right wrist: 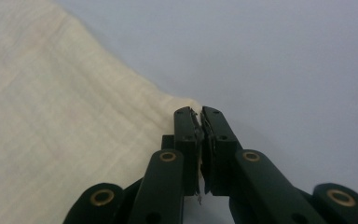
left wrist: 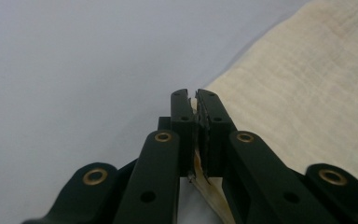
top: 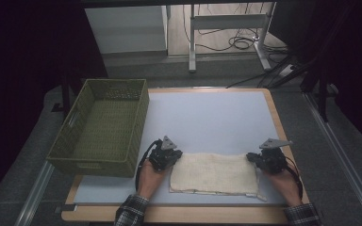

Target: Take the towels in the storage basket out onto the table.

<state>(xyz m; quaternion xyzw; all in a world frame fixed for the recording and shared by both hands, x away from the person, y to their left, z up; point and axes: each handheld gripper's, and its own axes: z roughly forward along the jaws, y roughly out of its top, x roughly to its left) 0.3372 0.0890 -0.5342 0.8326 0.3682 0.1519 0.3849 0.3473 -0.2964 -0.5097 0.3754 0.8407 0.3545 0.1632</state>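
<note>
A cream cloth [top: 213, 173] lies flat on a pale grey-blue bench [top: 207, 117] with a light wooden rim. The cloth is a soft, loosely woven fabric with a fine crinkled weave, folded into a rough rectangle with slightly uneven edges. Its long axis runs from 9 o'clock to 3 o'clock across the bench, and it sits toward 6 o'clock, near the person's edge.

The left gripper [top: 175, 157], black with a grey three-cornered plate on top, meets the cloth's far corner at the 9 o'clock end. In the left gripper view its jaws are clenched on a thin fold of the cloth [left wrist: 303, 88], which shows between the pads. The right gripper [top: 250, 157] meets the far corner at the 3 o'clock end, and in the right gripper view its jaws are likewise pinched on the edge of the cloth [right wrist: 65, 116].

At 9 o'clock on the bench stands a green woven basket [top: 75, 136], rectangular, with open-weave walls and cut-out handles, well apart from the cloth. Plaid sleeves [top: 131, 212] show at 6 o'clock.
</note>
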